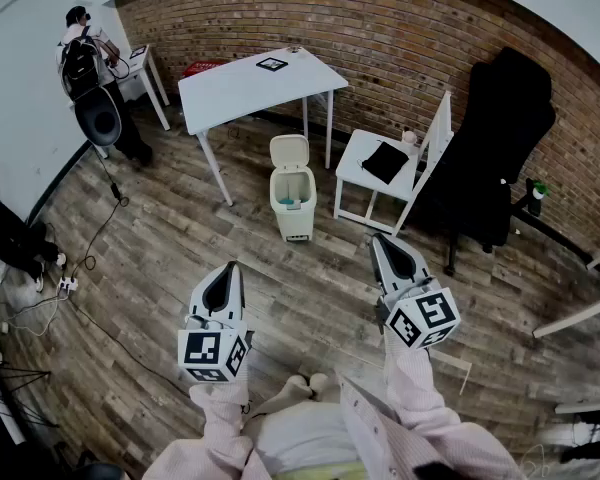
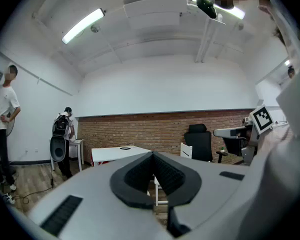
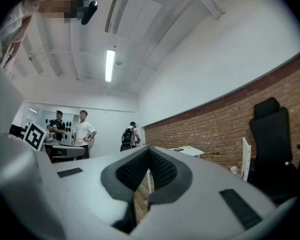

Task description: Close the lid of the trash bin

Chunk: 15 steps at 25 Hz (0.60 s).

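Black ribbed pads meet at the tips on both grippers: the jaws of the left gripper [image 2: 152, 155] and of the right gripper [image 3: 149, 152] are closed with nothing between them. In the head view the left gripper [image 1: 230, 268] and the right gripper [image 1: 378, 240] are held out side by side in the lower middle of the frame, over the plank floor [image 1: 160, 228].

The cream trash bin [image 1: 293, 206] stands on that floor at frame centre, well apart from both grippers, between a white counter [image 1: 250, 83] and a white chair [image 1: 390, 168]. Its lid [image 1: 289, 150] is tipped up, so the task looks unstarted. The next move would likely be to approach, reach over the lid and press it forward and down.

Only the head view shows the bin. The right gripper view alone shows two standing people [image 3: 70, 131] at left.
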Motion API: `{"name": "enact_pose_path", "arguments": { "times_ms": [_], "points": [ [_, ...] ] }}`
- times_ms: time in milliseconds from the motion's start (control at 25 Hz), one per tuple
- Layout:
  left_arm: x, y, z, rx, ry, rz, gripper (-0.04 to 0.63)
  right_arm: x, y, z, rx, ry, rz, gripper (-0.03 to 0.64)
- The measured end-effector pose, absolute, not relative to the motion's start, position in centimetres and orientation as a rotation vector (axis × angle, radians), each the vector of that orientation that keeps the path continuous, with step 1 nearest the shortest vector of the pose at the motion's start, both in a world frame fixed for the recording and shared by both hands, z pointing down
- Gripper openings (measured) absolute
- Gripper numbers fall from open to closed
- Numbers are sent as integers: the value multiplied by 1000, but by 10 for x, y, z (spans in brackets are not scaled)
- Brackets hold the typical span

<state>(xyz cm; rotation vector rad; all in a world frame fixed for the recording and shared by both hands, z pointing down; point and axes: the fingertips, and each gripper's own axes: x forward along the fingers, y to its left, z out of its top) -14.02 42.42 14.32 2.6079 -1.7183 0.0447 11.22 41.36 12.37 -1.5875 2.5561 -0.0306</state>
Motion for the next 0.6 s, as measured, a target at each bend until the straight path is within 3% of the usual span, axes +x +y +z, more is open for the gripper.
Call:
{"name": "enact_pose_path", "arguments": {
  "times_ms": [600],
  "points": [
    [-122,409,163,2553,-1703,70,-6,138,387,149,-1651,2565,-99,4]
  ]
}}
